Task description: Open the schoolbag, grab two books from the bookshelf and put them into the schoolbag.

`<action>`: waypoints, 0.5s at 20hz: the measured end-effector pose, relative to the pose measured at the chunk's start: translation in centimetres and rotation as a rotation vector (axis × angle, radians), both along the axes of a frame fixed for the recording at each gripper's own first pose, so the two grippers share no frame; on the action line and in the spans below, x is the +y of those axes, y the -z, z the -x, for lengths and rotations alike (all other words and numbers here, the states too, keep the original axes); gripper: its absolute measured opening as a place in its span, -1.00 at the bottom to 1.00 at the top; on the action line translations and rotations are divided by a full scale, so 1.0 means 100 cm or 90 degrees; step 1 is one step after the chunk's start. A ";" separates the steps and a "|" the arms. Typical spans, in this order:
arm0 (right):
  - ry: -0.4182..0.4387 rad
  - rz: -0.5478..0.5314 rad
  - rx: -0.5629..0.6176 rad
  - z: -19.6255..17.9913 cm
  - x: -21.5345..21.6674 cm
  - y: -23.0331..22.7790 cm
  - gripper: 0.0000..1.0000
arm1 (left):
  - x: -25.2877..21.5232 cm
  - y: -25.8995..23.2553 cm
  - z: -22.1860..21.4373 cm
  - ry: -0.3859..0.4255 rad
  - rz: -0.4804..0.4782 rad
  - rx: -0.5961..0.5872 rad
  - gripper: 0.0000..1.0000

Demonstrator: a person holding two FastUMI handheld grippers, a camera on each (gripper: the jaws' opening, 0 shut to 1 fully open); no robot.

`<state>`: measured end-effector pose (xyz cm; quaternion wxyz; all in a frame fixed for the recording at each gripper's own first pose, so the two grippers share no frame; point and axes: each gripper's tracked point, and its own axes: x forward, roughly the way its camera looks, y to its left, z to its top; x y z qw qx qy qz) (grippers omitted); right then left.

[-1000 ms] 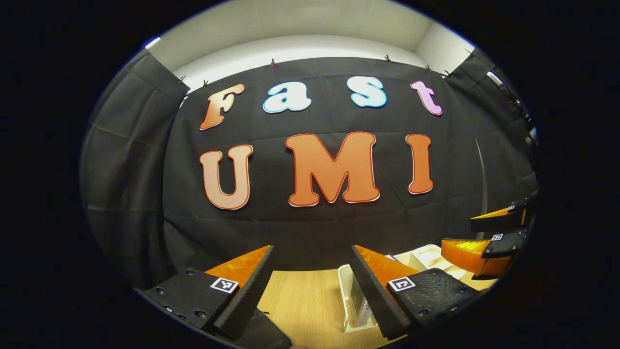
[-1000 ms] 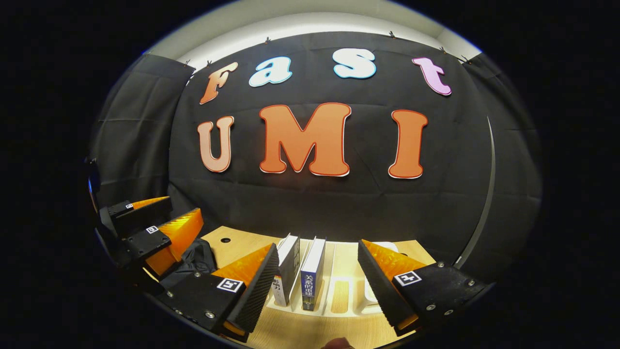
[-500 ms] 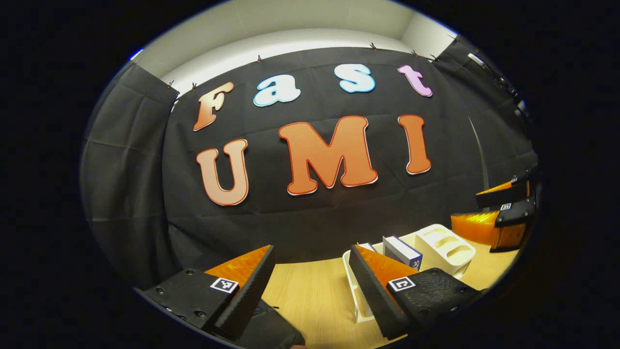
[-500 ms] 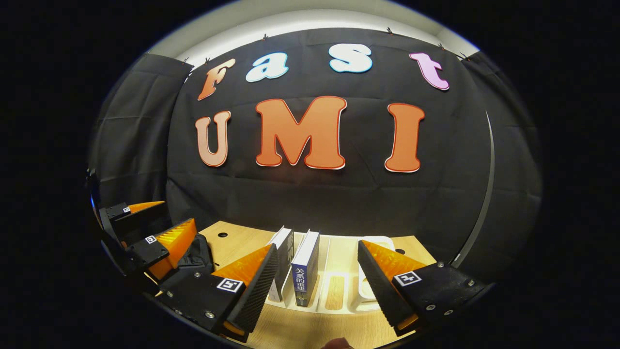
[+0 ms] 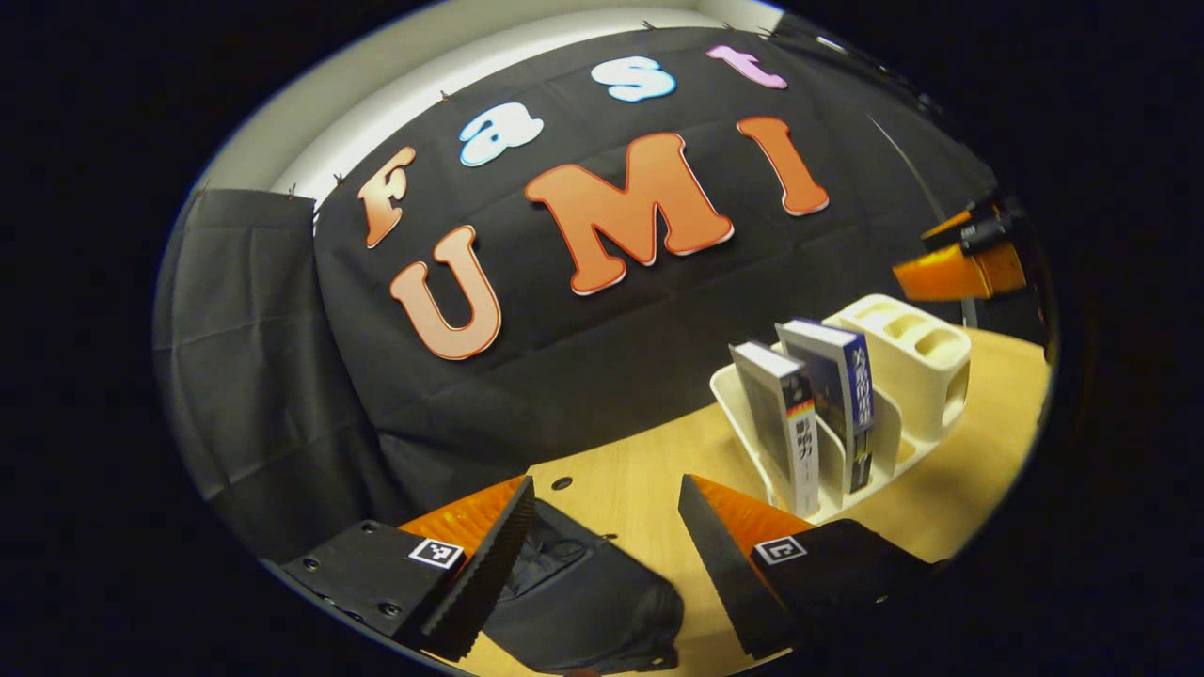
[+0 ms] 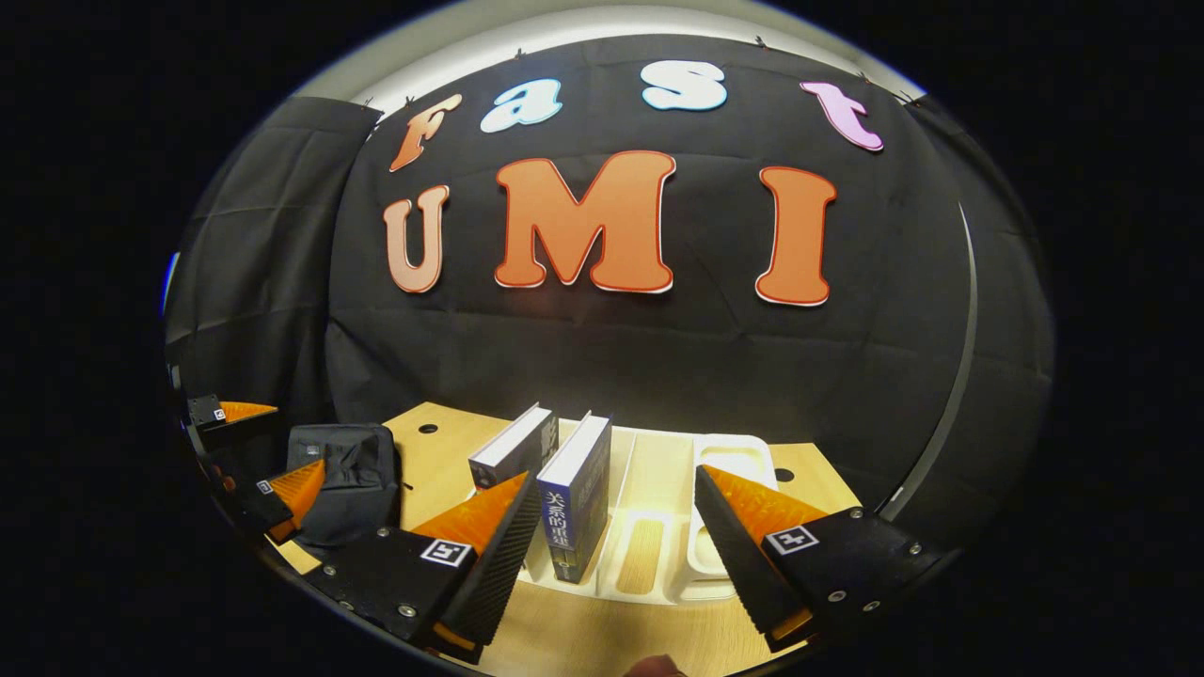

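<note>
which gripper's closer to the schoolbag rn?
Left. The left gripper hovers open right over the schoolbag. The right gripper is off to the side, open in front of the two books in the bookshelf.

In the left gripper view, the black schoolbag (image 5: pixel 583 602) lay between and below the fingers of the left gripper (image 5: pixel 602 555); its lower part was cut off by the edge, and whether its zipper was open could not be told. The right gripper (image 5: pixel 959 259), far to the right, was partly cut off too.

In the right gripper view, the near finger of the right gripper (image 6: pixel 611 545) hid the lower part of the grey book (image 6: pixel 513 451). The spine text of the blue book (image 6: pixel 574 489) was too small to tell.
</note>
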<state>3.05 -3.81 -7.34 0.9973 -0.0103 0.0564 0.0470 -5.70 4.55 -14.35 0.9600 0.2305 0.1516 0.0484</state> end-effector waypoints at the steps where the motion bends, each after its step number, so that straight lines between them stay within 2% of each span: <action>1: -0.002 -0.001 0.001 -0.003 -0.002 0.002 0.95 | 0.005 0.009 0.004 -0.003 -0.023 0.015 0.92; 6: -0.006 -0.004 0.011 -0.015 -0.016 0.013 0.95 | 0.020 0.072 0.028 0.008 -0.139 0.100 0.92; 10: -0.009 -0.001 0.015 -0.018 -0.025 0.018 0.95 | 0.035 0.119 0.046 0.018 -0.207 0.169 0.92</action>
